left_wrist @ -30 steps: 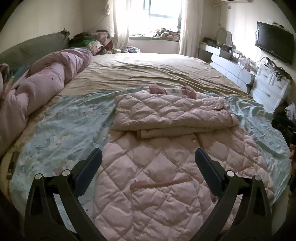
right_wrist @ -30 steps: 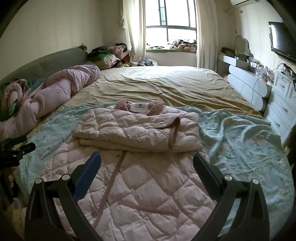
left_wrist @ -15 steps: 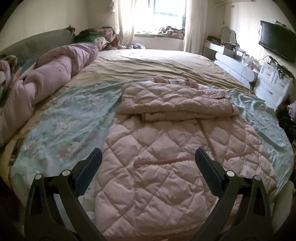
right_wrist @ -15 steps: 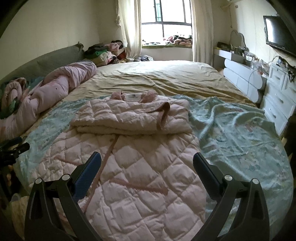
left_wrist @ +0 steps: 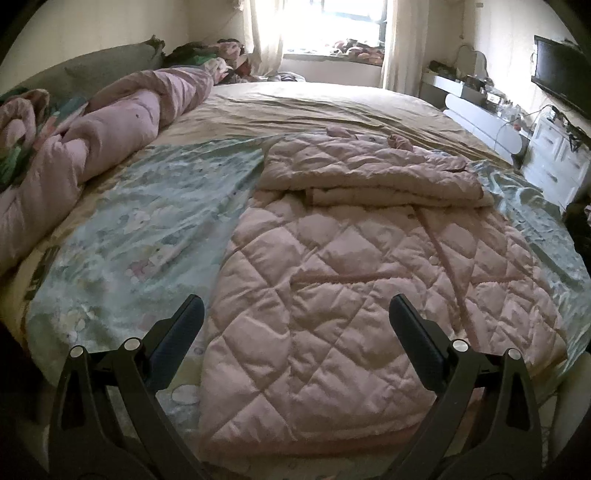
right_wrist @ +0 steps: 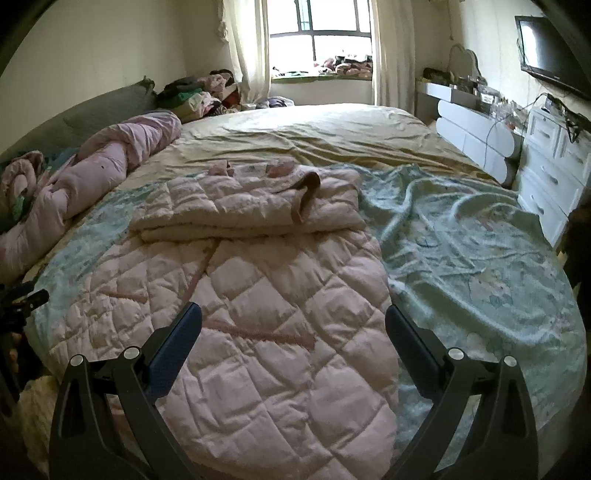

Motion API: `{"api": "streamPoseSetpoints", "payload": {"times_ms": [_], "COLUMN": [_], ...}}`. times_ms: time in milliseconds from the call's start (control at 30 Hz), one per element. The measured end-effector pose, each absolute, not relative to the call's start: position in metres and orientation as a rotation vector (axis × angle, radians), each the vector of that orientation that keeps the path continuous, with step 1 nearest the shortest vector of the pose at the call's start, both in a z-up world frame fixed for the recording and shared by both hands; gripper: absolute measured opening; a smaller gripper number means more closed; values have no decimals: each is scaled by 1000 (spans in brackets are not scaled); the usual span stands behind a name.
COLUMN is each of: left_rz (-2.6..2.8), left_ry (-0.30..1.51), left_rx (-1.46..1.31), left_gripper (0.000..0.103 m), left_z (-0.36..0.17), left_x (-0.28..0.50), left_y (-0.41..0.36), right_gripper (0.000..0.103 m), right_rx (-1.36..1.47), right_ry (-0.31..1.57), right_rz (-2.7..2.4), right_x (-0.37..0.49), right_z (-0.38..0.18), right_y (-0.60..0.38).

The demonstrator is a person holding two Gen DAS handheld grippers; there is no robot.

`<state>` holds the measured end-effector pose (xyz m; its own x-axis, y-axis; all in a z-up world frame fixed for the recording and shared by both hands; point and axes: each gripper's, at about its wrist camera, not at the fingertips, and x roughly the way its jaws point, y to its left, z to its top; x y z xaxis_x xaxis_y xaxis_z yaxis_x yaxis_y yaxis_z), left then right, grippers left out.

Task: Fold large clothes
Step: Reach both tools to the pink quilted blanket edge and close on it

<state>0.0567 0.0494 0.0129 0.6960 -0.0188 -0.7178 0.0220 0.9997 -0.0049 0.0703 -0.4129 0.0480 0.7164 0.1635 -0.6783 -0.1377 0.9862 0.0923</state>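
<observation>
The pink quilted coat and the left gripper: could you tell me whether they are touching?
Cannot tell. In the left wrist view the open left gripper frames the pink quilted coat, but no gap or contact shows.

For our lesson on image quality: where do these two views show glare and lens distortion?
Left wrist view: the window blows out white, with a dark vignette in the corners. Right wrist view: window bright but its bars stay legible; the bed edge curves from fisheye bending.

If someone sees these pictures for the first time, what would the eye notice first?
First, the pink quilted coat spread on the near part of the bed, its sleeves folded across the chest. It lies on a pale green sheet, and a rolled pink duvet runs along the left side. Both the left gripper and the right gripper hang open above the coat's hem.
</observation>
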Motion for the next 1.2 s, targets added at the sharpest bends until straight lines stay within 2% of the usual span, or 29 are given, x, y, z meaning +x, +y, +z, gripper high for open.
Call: {"api": "streamPoseSetpoints", "payload": {"times_ms": [1200], "left_rz": [35], "left_ry": [1022], "left_rx": [-86], "left_gripper": [94], "left_z": [-87], "left_x": [36], "left_y": [107], "right_gripper": [99], "right_rx": [43], "right_ry": [956], "right_rz": [110], "right_x": [41], "right_z": [-34], "right_y": [-450]}}
